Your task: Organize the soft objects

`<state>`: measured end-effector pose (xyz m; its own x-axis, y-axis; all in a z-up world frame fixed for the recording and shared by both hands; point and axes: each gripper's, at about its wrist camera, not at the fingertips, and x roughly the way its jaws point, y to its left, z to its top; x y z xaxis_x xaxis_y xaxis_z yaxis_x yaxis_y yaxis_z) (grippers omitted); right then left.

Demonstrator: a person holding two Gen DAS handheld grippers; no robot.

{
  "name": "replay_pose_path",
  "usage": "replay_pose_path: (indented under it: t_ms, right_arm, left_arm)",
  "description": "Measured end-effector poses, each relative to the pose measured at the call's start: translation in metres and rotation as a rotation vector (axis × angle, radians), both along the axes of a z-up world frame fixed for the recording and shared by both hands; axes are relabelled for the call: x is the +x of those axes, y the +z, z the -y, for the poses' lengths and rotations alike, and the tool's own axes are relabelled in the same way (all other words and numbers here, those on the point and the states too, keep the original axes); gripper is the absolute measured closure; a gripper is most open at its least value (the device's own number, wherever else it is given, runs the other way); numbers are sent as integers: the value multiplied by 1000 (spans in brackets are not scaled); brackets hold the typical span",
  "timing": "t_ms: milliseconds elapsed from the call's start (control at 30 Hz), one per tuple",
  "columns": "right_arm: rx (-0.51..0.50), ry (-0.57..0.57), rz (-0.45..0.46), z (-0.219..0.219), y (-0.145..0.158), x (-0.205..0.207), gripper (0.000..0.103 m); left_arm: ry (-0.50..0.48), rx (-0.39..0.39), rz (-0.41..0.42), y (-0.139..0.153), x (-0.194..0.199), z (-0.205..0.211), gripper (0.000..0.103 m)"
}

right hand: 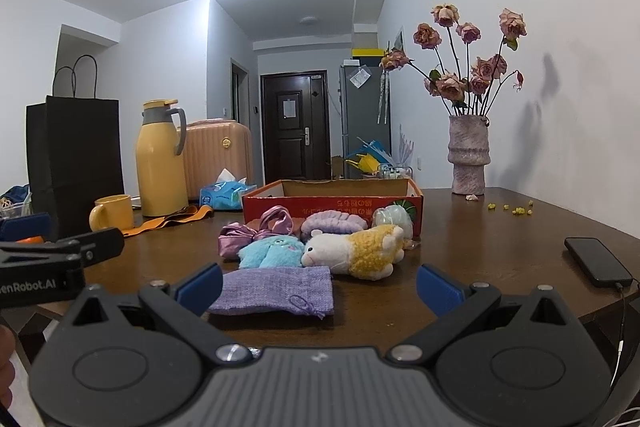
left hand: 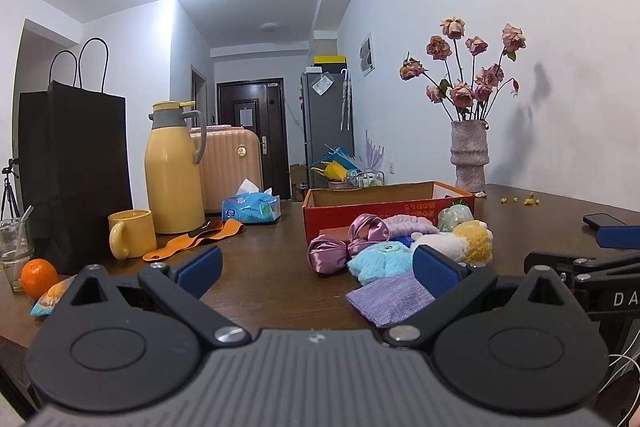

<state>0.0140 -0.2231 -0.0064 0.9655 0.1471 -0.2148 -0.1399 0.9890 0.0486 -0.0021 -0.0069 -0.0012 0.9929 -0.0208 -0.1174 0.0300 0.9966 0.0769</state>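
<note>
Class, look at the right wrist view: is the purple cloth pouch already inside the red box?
No, the purple pouch lies on the table, nearer than the red box.

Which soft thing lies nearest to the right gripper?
The flat purple drawstring pouch, just before the right gripper; the plush toys lie farther back.

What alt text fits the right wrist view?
Open right gripper above a brown table, facing a purple pouch, a yellow-and-white plush animal and a blue plush toy. Behind them stands a red cardboard box; a vase of dried roses stands far right.
</note>
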Motion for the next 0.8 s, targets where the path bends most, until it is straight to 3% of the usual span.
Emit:
replay_pose_path:
  t_ms: [800]
  right_arm:
    - [7,-8,-3,2,0,0,0]
  left_arm:
    - [-2,0,0,0,-1,0,0]
